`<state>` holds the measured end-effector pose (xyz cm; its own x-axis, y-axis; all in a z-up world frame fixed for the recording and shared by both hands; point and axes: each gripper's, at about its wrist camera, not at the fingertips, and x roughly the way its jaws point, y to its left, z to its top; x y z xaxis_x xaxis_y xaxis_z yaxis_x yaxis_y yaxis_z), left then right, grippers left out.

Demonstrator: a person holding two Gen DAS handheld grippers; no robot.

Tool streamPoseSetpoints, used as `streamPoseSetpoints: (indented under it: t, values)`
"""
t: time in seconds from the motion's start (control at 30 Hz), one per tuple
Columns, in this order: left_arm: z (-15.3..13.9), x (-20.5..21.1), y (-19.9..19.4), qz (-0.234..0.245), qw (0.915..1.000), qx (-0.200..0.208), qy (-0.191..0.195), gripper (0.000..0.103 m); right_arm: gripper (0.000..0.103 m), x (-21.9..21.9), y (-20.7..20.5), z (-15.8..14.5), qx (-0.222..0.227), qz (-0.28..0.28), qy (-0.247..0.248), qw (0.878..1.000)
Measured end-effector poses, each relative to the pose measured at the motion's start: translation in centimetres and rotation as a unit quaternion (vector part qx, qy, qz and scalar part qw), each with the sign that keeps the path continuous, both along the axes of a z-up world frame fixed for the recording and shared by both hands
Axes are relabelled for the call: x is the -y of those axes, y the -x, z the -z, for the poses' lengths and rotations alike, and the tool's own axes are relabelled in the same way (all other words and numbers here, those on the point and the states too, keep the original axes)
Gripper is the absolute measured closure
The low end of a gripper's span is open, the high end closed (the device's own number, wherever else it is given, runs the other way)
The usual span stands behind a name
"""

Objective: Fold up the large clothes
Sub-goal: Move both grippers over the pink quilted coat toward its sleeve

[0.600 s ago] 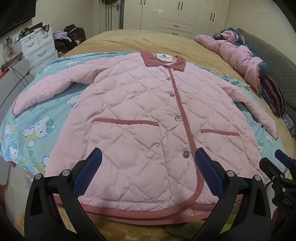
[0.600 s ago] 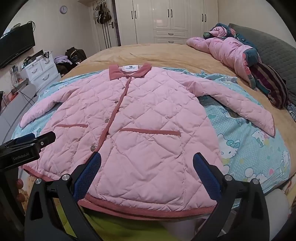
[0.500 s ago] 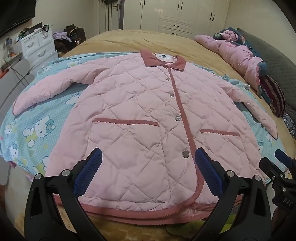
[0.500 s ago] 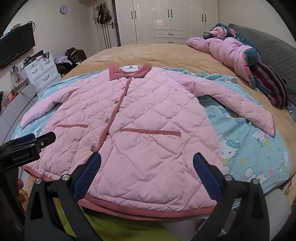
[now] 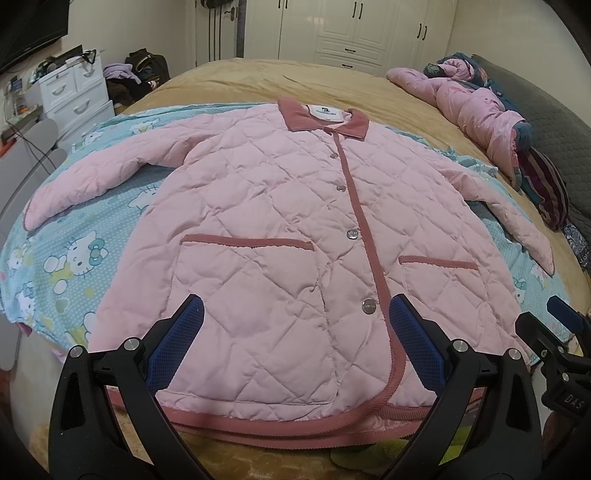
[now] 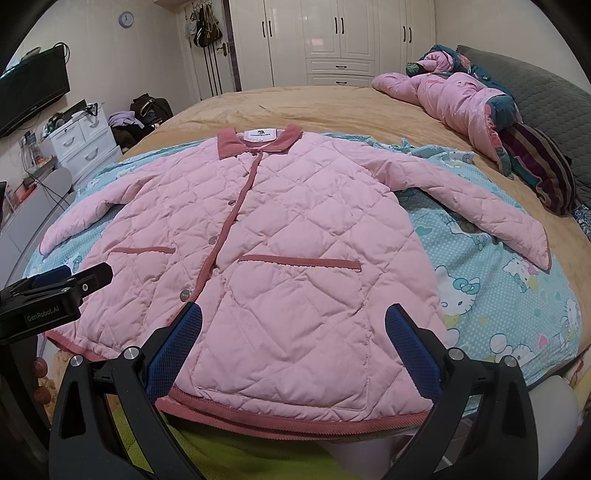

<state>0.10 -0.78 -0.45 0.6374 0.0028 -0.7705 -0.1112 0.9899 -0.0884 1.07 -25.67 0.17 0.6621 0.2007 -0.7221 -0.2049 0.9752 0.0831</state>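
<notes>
Nothing is seen to have moved since the earlier frames: the jacket and both grippers are found in the same places.

The pink quilted jacket (image 5: 280, 229) is laid flat and face up on a Hello Kitty blanket (image 5: 74, 254), buttoned along a darker pink placket, with both sleeves spread outward and the hem nearest the cameras. A white label (image 6: 260, 134) is sewn inside the dark pink collar (image 5: 321, 118); a small logo and a line of print are carried on it, but they cannot be read. Two pockets edged in darker pink are set on the front.

The left gripper (image 5: 293, 317) is held over the hem, its jaws spread wide with nothing gripped; only the jacket's surface is seen between the blue pads. The right gripper (image 6: 291, 325) is held likewise over the other half of the hem, jaws fully apart and empty. In the right wrist view "GenRobot.AI" is printed on the left gripper's body; in the left wrist view "DAS" is read on the right one.

The blanket is spread on a bed (image 5: 295, 81) covered in tan. A heap of pink bedding (image 6: 450, 99) is piled toward the headboard. White wardrobes (image 6: 332, 37), a white drawer unit (image 5: 74, 92), a wall clock (image 6: 126, 18) and a television (image 6: 33, 92) are seen around the room.
</notes>
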Motion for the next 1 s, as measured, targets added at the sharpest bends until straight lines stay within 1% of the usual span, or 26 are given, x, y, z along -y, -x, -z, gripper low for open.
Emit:
streamPoseSetpoints:
  t: [0.13, 0.17, 0.23, 0.37, 0.4, 0.53, 0.63, 0.7, 0.83, 0.87, 0.93, 1.0]
  values:
    - [0.1, 0.2, -0.1, 0.001, 1.0000, -0.001, -0.001, 0.009, 0.004, -0.2, -0.3, 0.3, -0.004, -0.002, 0.001, 1.000]
    - [0.1, 0.2, -0.2, 0.002, 1.0000, -0.002, -0.001, 0.009, 0.004, -0.2, -0.2, 0.2, 0.009, -0.003, -0.003, 1.000]
    - [0.2, 0.3, -0.3, 0.001, 1.0000, -0.003, 0.000, 0.009, 0.004, -0.3, -0.3, 0.3, 0.008, -0.004, 0.000, 1.000]
    - [0.4, 0.4, -0.7, 0.003, 1.0000, -0.006, -0.004, 0.009, 0.004, -0.5, -1.1, 0.4, -0.010, -0.009, -0.001, 1.000]
    - [0.4, 0.5, -1.0, 0.003, 0.9999, -0.008, -0.006, 0.009, 0.004, -0.5, -1.3, 0.5, -0.019, -0.010, -0.009, 1.000]
    - [0.3, 0.5, -1.8, 0.004, 0.9999, -0.009, -0.007, 0.009, 0.004, -0.6, -2.6, 0.9, -0.048, -0.013, -0.015, 0.999]
    - [0.0, 0.5, -2.6, 0.003, 0.9999, -0.006, -0.012, 0.009, 0.004, -0.7, -3.8, 1.1, -0.055, -0.011, -0.022, 0.998]
    - [-0.1, 0.5, -3.1, 0.003, 0.9999, -0.006, -0.011, 0.009, 0.004, -0.6, -4.4, 0.9, -0.035, -0.011, -0.028, 0.999]
    - [-0.2, 0.2, -4.3, -0.001, 0.9999, -0.011, -0.005, 0.009, 0.004, -0.7, -6.0, 0.8, -0.025, -0.009, -0.026, 0.999]
    - [-0.3, 0.1, -4.6, -0.002, 0.9999, -0.012, -0.004, 0.009, 0.004, -0.7, -6.5, 0.8, -0.037, -0.009, -0.035, 0.999]
    - [-0.3, 0.1, -5.3, -0.003, 0.9999, -0.014, -0.002, 0.009, 0.004, -0.8, -7.2, 0.6, -0.034, -0.012, -0.045, 0.998]
    - [-0.4, 0.1, -5.8, 0.000, 0.9999, -0.013, 0.001, 0.009, 0.004, -0.9, -8.1, 0.6, -0.035, -0.016, -0.044, 0.998]
